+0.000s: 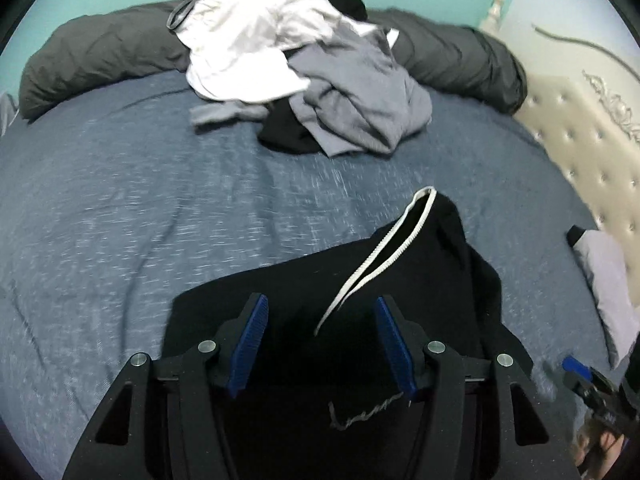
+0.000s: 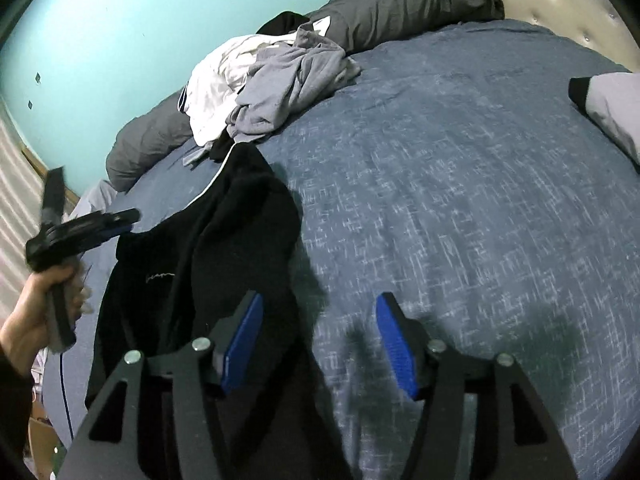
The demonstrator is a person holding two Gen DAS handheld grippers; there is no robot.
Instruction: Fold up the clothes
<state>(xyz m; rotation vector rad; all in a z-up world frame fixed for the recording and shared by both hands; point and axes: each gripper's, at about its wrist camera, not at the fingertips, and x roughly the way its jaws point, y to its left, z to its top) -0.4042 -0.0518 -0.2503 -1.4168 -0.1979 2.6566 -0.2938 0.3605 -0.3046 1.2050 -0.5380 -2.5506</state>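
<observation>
A black garment (image 1: pixel 420 272) with a white-trimmed neckline lies crumpled on the blue bedspread (image 1: pixel 120 220). My left gripper (image 1: pixel 322 320) hovers just over it, open, with the cloth below the blue pads and not pinched. In the right wrist view the same black garment (image 2: pixel 224 232) lies to the left. My right gripper (image 2: pixel 320 320) stands open over bare bedspread (image 2: pixel 460 180), its left finger (image 2: pixel 244 340) at the garment's edge. A hand (image 2: pixel 28 320) holds the left gripper (image 2: pixel 120 220) beyond the garment's left side.
A pile of white, grey and black clothes (image 1: pixel 304 68) (image 2: pixel 272 80) sits at the far side, against a rolled dark grey duvet (image 1: pixel 100 52). A folded pale item with a black edge (image 1: pixel 604 268) (image 2: pixel 612 100) lies by the tufted headboard (image 1: pixel 580 128).
</observation>
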